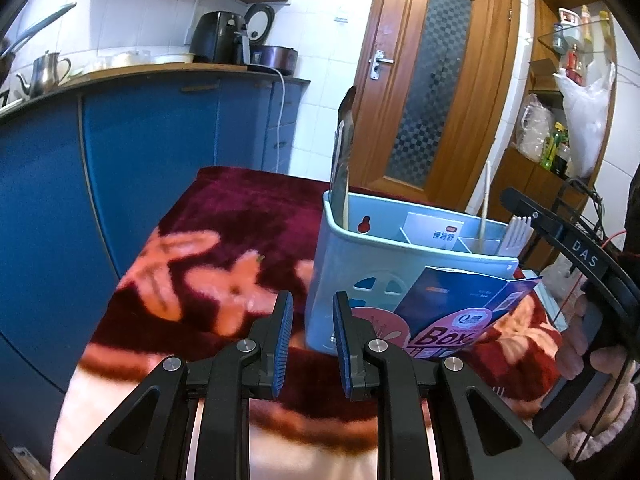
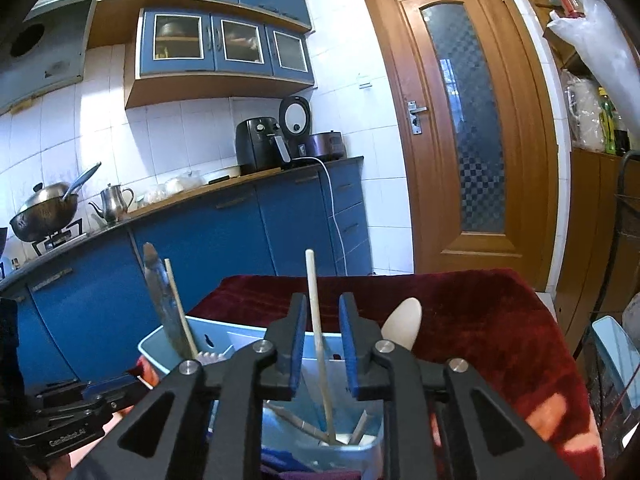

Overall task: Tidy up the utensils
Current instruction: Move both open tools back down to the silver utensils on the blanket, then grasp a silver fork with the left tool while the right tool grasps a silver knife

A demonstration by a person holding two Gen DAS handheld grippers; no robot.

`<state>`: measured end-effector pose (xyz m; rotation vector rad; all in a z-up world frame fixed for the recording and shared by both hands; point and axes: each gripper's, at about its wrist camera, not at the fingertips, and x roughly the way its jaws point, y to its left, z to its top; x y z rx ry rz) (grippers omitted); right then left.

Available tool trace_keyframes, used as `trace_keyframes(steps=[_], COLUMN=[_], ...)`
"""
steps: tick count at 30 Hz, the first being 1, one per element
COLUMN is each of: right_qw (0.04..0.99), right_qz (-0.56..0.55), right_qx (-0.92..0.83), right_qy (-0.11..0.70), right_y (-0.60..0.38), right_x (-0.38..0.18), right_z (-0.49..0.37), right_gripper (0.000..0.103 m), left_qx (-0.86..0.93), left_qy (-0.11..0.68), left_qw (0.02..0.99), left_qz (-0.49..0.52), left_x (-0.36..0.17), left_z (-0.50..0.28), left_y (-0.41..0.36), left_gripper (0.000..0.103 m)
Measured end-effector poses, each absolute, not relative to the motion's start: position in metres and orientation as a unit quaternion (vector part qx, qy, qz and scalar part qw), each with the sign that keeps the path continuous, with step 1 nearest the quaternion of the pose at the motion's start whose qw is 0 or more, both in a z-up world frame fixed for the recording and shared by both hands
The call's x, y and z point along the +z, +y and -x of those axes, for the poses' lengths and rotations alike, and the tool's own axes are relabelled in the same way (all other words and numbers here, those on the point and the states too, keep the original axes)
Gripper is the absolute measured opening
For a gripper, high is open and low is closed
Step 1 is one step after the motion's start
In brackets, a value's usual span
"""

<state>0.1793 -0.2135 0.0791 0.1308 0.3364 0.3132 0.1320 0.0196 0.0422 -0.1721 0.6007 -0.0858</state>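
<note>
A light blue utensil holder (image 1: 400, 264) stands on the table with a red flowered cloth (image 1: 224, 232). A metal knife blade (image 1: 345, 160) and a wooden chopstick lean in its left compartment; another chopstick (image 1: 485, 204) stands further right. My left gripper (image 1: 313, 312) is open and empty, low in front of the holder's left side. My right gripper (image 2: 323, 316) is open right above the holder (image 2: 224, 336); a wooden chopstick (image 2: 318, 332) stands between its fingers, untouched. A pale spoon bowl (image 2: 404, 322) sticks up behind the right finger. The knife (image 2: 162, 300) leans at left.
A blue and pink printed card (image 1: 456, 312) leans on the holder's front. Blue kitchen cabinets (image 1: 152, 140) run behind the table, with a kettle (image 2: 114, 200), wok (image 2: 44, 212) and air fryer (image 2: 260, 142) on the counter. A wooden door (image 2: 460, 120) is at right.
</note>
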Motion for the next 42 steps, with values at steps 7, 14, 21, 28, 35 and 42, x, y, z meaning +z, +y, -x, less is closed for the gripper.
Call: trace_keyframes(steps=[7, 14, 21, 28, 35, 42], right_qw=[0.969, 0.963, 0.953, 0.941, 0.932, 0.926], right_qz=[-0.074, -0.088, -0.089, -0.091, -0.092, -0.098], right_qx=[0.144, 0.136, 0.123, 0.113, 0.105, 0.101], right_qy=[0.187, 0.213, 0.261, 0.305, 0.335, 0.352], right_y=[-0.222, -0.231, -0.236, -0.242, -0.248, -0.258], right_x=[0.091, 0.098, 0.082, 0.056, 0.034, 0.020], right_z=[-0.152, -0.110, -0.072, -0.045, -0.024, -0.009], right_gripper=[0.020, 0.022, 0.022, 0.028, 0.033, 0.035], left_qx=[-0.049, -0.065, -0.085, -0.104, -0.128, -0.158], left_qy=[0.295, 0.300, 0.332, 0.370, 0.418, 0.462], left_qw=[0.951, 0.949, 0.936, 0.921, 0.898, 0.871], left_qz=[0.080, 0.070, 0.075, 0.064, 0.055, 0.048], left_x=[0.052, 0.061, 0.056, 0.041, 0.019, 0.007], left_z=[-0.116, -0.095, -0.072, -0.053, -0.034, -0.021], left_y=[0.016, 0.011, 0.004, -0.011, -0.028, -0.043], left_gripper=[0.021, 0.021, 0.021, 0.021, 0.021, 0.021])
